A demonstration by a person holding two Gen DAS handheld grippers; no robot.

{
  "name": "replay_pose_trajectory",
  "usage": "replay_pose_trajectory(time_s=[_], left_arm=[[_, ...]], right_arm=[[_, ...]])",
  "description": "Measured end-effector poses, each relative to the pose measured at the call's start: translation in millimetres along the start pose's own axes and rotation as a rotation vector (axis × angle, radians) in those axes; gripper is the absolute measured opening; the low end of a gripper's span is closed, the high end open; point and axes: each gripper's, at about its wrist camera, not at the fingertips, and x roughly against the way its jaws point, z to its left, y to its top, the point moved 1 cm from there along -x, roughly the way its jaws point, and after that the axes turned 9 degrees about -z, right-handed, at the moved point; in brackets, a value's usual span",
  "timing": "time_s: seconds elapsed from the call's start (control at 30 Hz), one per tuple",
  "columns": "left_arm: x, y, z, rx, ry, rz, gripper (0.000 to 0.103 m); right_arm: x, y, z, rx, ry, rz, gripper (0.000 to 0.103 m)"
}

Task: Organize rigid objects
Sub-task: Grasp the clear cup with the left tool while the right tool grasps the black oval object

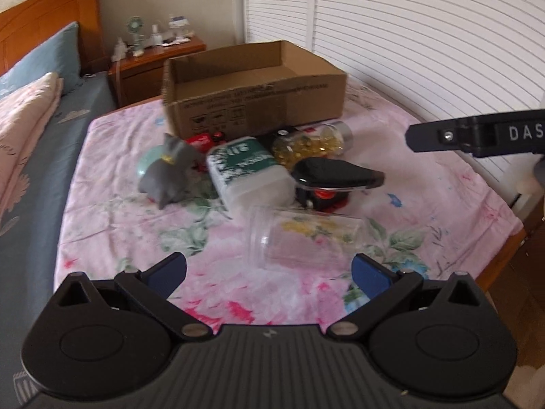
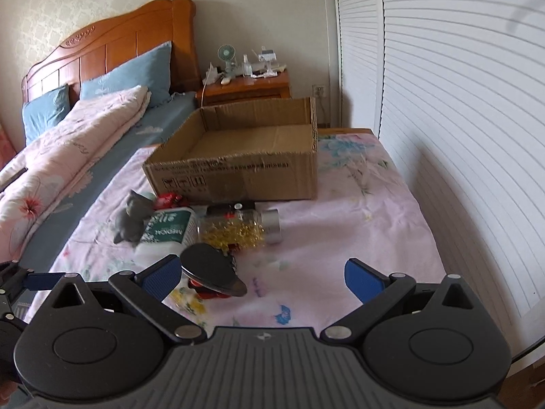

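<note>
Just ahead of the spread left hand-held gripper (image 1: 269, 272) lies a clear jar (image 1: 303, 235); the right hand-held gripper (image 2: 264, 277) gapes too.

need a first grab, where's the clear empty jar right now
In the left wrist view the clear jar lies on its side on the floral sheet, nearest the open left gripper, just in front of the white green-labelled bottle.

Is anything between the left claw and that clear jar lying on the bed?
Nothing visible. The left claw is open, and the clear jar lies on its side just ahead of it with only bedsheet between. The other objects lie beyond the jar, toward the box.
</note>
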Motion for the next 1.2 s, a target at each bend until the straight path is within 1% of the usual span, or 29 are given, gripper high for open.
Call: replay_pose_trajectory(time_s=[0.07,0.27,0.47,0.57,0.67,0.7,0.77,0.9,1.03,1.2], left_arm=[[-8.8,-0.6,-4.4,-0.011,-0.033,0.003,0.102],[-31.0,-1.9,-14.2,-0.026,-0.086,0.027,0.102],[-44.8,0.0,-18.7,-0.057,-0.074,0.024,0.102],[-50.5,1.6,-19.7,-0.063,-0.072,0.012,0.102],[-52.9,2.5,-21.4,-0.067,-0.083,0.000,0.098],[-52.8,3.0,-21.3,-0.068,-0.084,-0.010,0.095],[-52.4,3.2,-20.6,-0.073,-0.072,-0.025,0.090],[-50.8,2.5,-14.3,-0.062,-0.068,-0.030,0.090],[-45.8,-1.3,-0.3,-0.046,-0.024,-0.025,0.090],[-39.0,-7.3,24.7,-0.006,0.041,-0.017,0.090]], right_arm=[[-2.5,-2.4,-3.1,0.004,0.000,0.006,0.103],[-6.7,-9.9,-15.3,0.036,-0.011,0.024,0.103],[-12.8,-19.9,-23.5,0.093,-0.033,0.046,0.103],[-17.0,-23.5,-24.9,0.107,-0.031,0.061,0.103],[-20.8,-24.5,-23.0,0.122,-0.018,0.068,0.103],[-21.9,-24.1,-21.6,0.129,-0.014,0.068,0.103],[-24.2,-23.6,-17.4,0.145,-0.002,0.069,0.103],[-29.9,-22.8,-5.9,0.183,0.034,0.067,0.103],[-38.0,-22.3,7.2,0.218,0.088,0.069,0.103],[-54.4,-22.4,25.6,0.258,0.166,0.084,0.098]])
